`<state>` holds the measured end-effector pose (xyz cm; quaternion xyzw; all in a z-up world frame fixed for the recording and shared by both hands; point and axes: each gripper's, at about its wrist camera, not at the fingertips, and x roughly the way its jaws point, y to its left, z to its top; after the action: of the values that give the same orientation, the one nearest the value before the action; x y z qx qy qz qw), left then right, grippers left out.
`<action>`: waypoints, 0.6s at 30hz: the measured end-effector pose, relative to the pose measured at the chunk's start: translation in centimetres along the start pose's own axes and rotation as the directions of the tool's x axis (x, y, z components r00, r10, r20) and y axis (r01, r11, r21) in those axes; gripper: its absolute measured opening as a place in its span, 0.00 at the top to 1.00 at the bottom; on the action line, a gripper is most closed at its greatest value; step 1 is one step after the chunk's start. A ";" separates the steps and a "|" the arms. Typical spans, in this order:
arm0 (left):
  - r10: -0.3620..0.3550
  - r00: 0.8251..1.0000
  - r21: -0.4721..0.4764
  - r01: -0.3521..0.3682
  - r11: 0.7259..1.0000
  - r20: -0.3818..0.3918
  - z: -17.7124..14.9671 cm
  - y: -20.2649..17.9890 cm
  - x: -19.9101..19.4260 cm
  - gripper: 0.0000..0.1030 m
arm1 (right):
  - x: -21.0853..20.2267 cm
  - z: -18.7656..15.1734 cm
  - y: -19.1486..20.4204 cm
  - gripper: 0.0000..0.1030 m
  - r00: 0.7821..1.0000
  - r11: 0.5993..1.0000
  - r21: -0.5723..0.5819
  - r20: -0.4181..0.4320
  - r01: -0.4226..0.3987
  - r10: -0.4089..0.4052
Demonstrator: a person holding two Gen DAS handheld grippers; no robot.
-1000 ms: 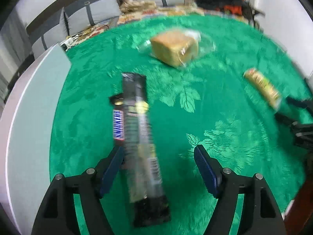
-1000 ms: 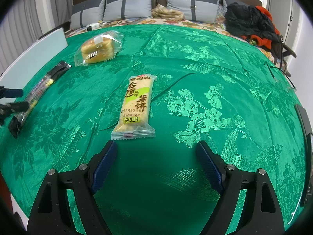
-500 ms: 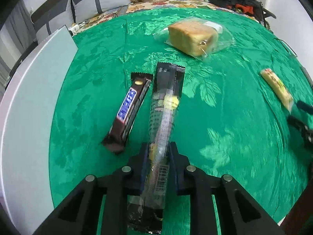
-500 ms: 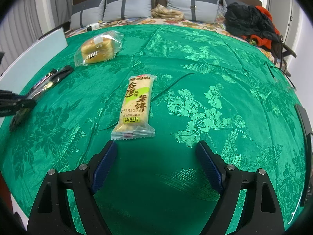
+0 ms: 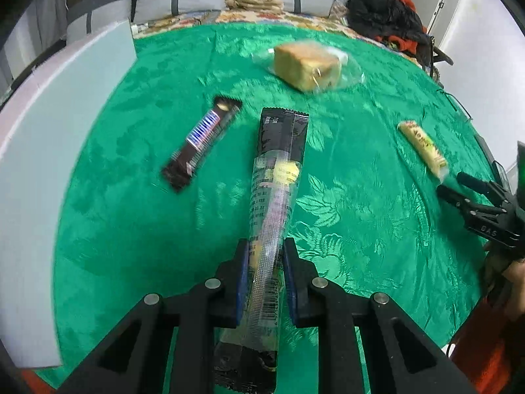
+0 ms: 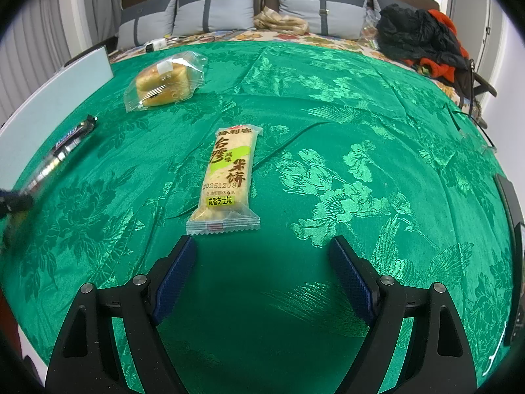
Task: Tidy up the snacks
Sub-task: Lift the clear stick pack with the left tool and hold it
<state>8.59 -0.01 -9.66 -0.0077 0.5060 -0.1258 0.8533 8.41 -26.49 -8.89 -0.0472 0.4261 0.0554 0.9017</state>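
Left gripper (image 5: 264, 256) clamped on long snack packet (image 5: 277, 184).

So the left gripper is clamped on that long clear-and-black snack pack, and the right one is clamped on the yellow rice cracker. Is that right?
Only half right. The left gripper is shut on the long snack pack, but the right wrist view shows the right gripper open, with the rice cracker lying untouched on the green cloth just ahead of it.

Left gripper (image 5: 263, 272) jaws clamp long snack pack (image 5: 274, 197) w/ Snickers bar (image 5: 200, 142) beside.
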 end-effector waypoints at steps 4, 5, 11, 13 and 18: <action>0.023 0.999 -0.035 -0.022 0.999 0.025 0.3 -0.4 1.1 0.32 | 0.0 0.0 -0.1 0.16 1.000 1.000 0.000 0.000 0.000 0.000; 0.031 0.999 -0.044 -0.029 0.999 0.026 0.5 -0.4 1.4 0.28 | 0.0 0.0 -0.1 0.16 1.000 1.000 0.001 0.000 0.000 0.000; 0.101 0.993 0.049 -0.104 0.993 0.063 -0.1 -1.6 2.1 0.16 | 0.0 0.0 -0.1 0.16 1.000 1.000 0.000 0.000 0.000 0.000; 0.103 0.992 0.030 -0.106 0.994 0.076 -0.4 -1.2 2.2 0.09 | 0.0 0.0 -0.1 0.16 1.000 1.000 0.000 0.000 0.000 0.000; 0.113 0.988 0.019 -0.116 0.993 0.103 -0.8 -0.5 2.3 0.00 | 0.0 0.0 -0.1 0.16 1.000 1.000 0.000 0.000 0.000 0.000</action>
<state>8.85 -0.92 -11.95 0.0255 0.4601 -0.0822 0.8837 8.43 -26.59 -8.91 -0.0470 0.4260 0.0555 0.9018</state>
